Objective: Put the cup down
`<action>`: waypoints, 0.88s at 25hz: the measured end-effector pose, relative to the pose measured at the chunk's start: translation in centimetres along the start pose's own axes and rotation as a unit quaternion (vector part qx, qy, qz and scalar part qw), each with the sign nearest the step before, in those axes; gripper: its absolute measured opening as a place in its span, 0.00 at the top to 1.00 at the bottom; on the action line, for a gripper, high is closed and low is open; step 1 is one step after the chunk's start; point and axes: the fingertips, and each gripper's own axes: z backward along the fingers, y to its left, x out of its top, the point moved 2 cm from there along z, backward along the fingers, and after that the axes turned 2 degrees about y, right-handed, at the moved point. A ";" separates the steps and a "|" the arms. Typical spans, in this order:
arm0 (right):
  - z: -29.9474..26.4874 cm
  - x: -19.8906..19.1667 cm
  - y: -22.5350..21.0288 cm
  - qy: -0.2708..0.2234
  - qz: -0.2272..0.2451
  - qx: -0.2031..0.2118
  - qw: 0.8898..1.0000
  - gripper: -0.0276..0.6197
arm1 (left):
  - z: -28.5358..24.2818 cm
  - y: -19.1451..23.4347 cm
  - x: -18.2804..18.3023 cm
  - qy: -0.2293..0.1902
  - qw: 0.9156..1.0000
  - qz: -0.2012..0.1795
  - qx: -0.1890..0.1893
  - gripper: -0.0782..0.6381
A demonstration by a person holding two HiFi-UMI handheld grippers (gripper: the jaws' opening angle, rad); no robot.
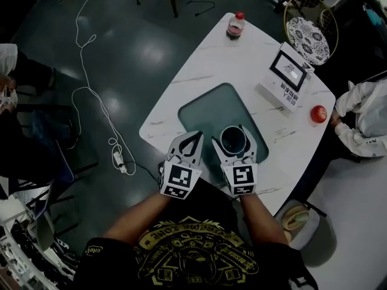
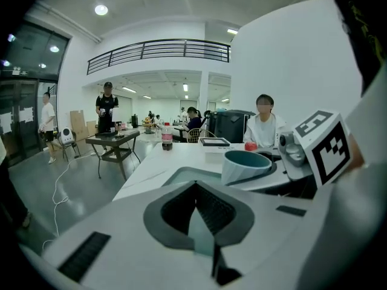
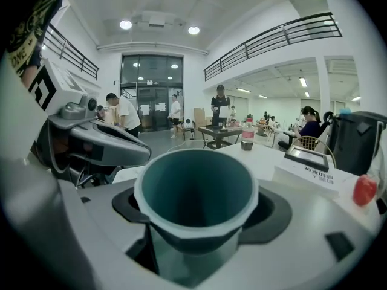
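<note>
The cup [image 3: 195, 189] stands upright between the jaws of the right tongs [image 1: 233, 136], which clamp its sides. It seems not yet set down. Under those tongs lies a teal mat [image 1: 205, 110] on the desk [image 1: 242, 59]. The left tongs [image 1: 193, 138], just beside, are closed and empty. Next, probably: lower until the base rests, then release.

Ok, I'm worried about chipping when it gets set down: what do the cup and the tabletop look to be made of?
The cup looks like ceramic or hard plastic: a matte, pale, faceted outside, a smooth teal inside and a thick rim. The look alone doesn't settle which. The tabletop is white with thin grey veins and a slight sheen, so marble or a marble-look slab.
</note>
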 end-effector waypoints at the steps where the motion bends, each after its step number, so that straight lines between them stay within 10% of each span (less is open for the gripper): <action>1: -0.1 -0.3 0.0 -0.001 0.000 0.004 1.000 0.37 | -0.1 -0.2 -0.3 0.004 1.000 0.001 0.000 0.88; 22: -0.9 -2.2 -0.3 -0.010 0.014 -0.009 1.000 0.36 | -0.6 -0.5 -3.2 0.029 0.999 0.018 -0.014 0.88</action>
